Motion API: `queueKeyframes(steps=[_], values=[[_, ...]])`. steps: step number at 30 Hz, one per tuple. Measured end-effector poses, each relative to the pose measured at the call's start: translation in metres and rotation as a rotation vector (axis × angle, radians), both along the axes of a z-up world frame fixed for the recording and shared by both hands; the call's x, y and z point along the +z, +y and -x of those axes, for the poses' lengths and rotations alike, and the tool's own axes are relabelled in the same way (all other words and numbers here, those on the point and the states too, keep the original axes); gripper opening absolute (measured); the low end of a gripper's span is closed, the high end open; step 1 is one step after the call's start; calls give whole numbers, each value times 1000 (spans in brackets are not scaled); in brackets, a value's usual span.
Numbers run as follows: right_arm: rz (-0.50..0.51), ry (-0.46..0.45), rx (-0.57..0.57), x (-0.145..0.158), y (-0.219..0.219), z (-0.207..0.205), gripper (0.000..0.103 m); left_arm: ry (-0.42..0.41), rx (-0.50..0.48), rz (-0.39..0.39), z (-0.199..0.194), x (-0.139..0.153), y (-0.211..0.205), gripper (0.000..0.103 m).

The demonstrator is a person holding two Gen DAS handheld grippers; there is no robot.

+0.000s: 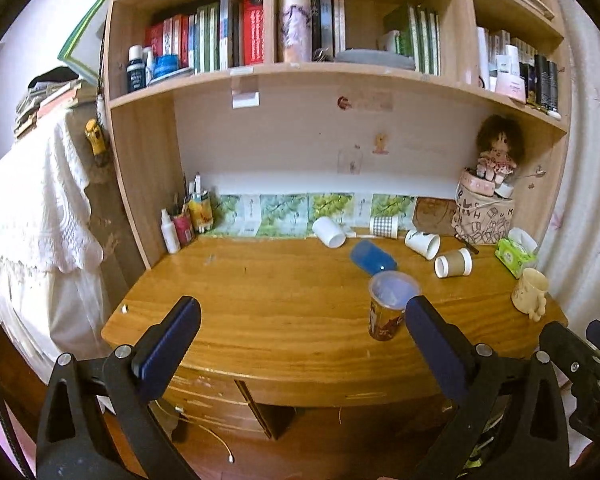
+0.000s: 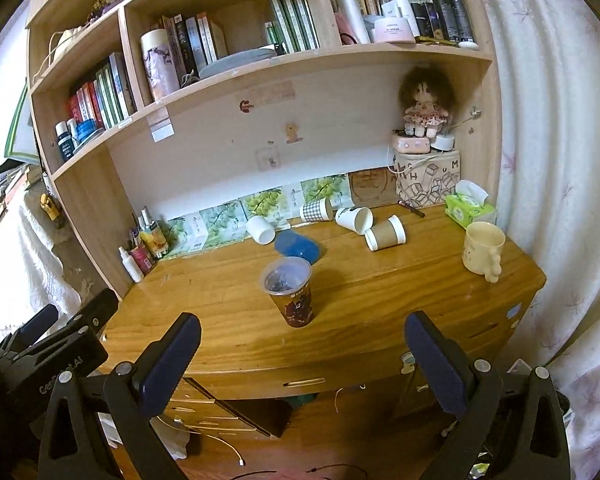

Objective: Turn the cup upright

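A brown printed plastic cup (image 1: 388, 308) (image 2: 290, 294) stands upright near the desk's front. Behind it several cups lie on their sides: a blue cup (image 1: 372, 257) (image 2: 298, 246), a white cup (image 1: 329, 232) (image 2: 261, 229), a checked paper cup (image 1: 384, 227) (image 2: 316, 210), a white paper cup (image 1: 422, 243) (image 2: 354, 219) and a brown sleeved paper cup (image 1: 453, 263) (image 2: 385, 233). My left gripper (image 1: 300, 340) is open and empty before the desk's front edge. My right gripper (image 2: 300, 356) is open and empty, also short of the desk.
A cream mug (image 1: 530, 290) (image 2: 483, 250) stands upright at the desk's right edge, with a green tissue pack (image 1: 514, 254) (image 2: 469, 210) behind it. A doll on a printed box (image 2: 427, 178) sits back right. Bottles and pens (image 1: 184, 220) stand back left. Shelves hang above.
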State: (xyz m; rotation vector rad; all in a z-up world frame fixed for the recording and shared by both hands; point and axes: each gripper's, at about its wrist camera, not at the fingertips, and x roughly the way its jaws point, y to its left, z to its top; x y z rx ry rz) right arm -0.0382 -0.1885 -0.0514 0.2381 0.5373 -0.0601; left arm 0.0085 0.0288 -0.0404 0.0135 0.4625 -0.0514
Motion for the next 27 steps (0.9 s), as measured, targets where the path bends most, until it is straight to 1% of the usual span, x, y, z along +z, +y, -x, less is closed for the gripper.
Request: queueKeyframes(steps=[11, 21, 27], values=[[29, -27, 0, 5, 2, 3, 102, -76, -38, -32, 8, 7, -10, 102], [53, -34, 16, 7, 8, 4, 102, -98, -38, -35, 14, 8, -11, 102], [50, -30, 25, 6, 8, 2, 102, -107, -39, -41, 16, 9, -11, 102]])
